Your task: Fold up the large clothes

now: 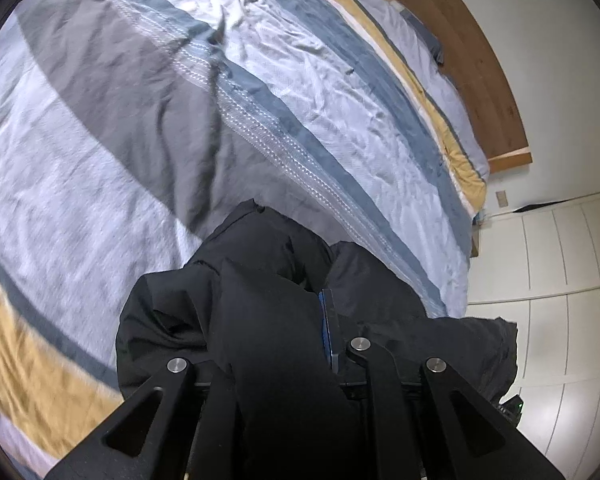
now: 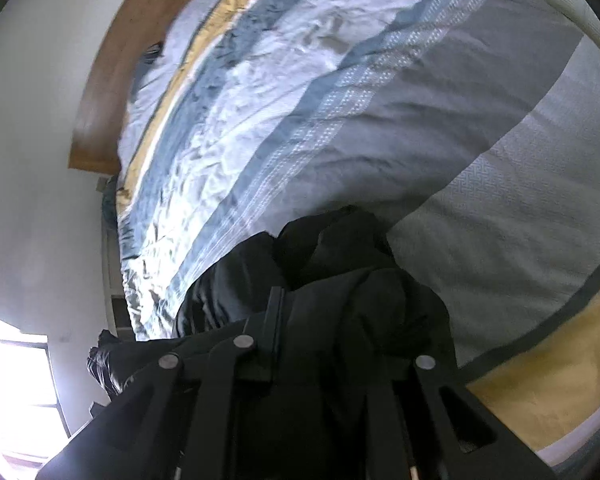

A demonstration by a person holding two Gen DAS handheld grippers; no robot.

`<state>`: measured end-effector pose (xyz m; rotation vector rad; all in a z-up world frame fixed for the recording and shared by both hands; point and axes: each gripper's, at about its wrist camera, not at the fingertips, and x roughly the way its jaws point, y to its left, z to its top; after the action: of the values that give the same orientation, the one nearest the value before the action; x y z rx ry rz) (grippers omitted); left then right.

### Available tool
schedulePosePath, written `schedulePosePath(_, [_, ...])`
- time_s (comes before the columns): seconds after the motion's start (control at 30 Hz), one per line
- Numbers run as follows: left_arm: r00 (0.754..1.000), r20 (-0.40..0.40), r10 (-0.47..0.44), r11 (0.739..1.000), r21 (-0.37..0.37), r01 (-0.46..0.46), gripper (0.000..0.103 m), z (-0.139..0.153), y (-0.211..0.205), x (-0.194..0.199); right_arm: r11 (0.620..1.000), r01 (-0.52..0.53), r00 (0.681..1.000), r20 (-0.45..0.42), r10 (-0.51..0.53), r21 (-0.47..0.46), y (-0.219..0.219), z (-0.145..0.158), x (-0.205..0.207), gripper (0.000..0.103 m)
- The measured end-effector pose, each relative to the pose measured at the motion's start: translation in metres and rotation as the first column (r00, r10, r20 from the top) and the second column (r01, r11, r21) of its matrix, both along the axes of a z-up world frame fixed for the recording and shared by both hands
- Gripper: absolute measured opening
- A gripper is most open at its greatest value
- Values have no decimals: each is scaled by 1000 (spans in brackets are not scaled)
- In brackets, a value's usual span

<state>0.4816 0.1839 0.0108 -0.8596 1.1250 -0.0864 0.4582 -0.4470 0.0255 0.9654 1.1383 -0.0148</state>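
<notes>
left wrist view: the left gripper (image 1: pixel 296 320) sits at the lower centre of the frame, its fingers nearly together and clamped on a fold of the black garment (image 1: pixel 260 280). the cloth drapes over the finger tips and spills to both sides of the linkage, hiding most of the left finger; one blue-edged finger (image 1: pixel 327 328) shows right of centre. the garment hangs in front of the striped bedcover (image 1: pixel 140 120), which fills the upper and left parts of the frame. a wooden headboard (image 1: pixel 460 60) runs along the upper right; white cabinet doors (image 1: pixel 560 280) stand at the right edge.

right wrist view: the right gripper (image 2: pixel 300 312) occupies the lower centre, fingers nearly together and clamped on the same black garment (image 2: pixel 340 264), which bunches over the finger tips. one dark finger (image 2: pixel 274 320) shows left of centre. the striped bedcover (image 2: pixel 420 120) covers the upper and right areas. the headboard (image 2: pixel 112 92) lies at the upper left, a bright window (image 2: pixel 12 380) at the lower left.
</notes>
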Motion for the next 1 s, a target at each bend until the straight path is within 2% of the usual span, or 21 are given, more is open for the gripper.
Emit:
schedulePosePath(0.23, [999,-34,-5,1000,-9,5,14,-27,-1,35,999,37,997,-66,-37,-6,-1,-27,38,14])
schedulePosePath(0.43, [997,-78,-12,1000,-6,11,19,-51,-6,61,998,60,989,-136,-64,-31,2,-49,61,15])
schedulePosePath(0.57, [994,-108,3,999,-42,-8,28,-69,-6,76,995,97,980,-172,-99,-20,1,-65,71,19])
schedulePosePath(0.7, [991,-134,20,998,-62,-28,34,-80,-5,86,991,132,973,-193,-126,17,-1,-79,81,28])
schedulePosePath(0.83, [991,-132,36,995,-85,-47,42,-79,-2,89,984,165,971,-184,-150,66,-3,-84,86,47])
schedulePosePath(1.0, [996,-72,56,993,-104,-64,57,-64,4,91,979,183,970,-177,-166,87,-6,-78,91,52])
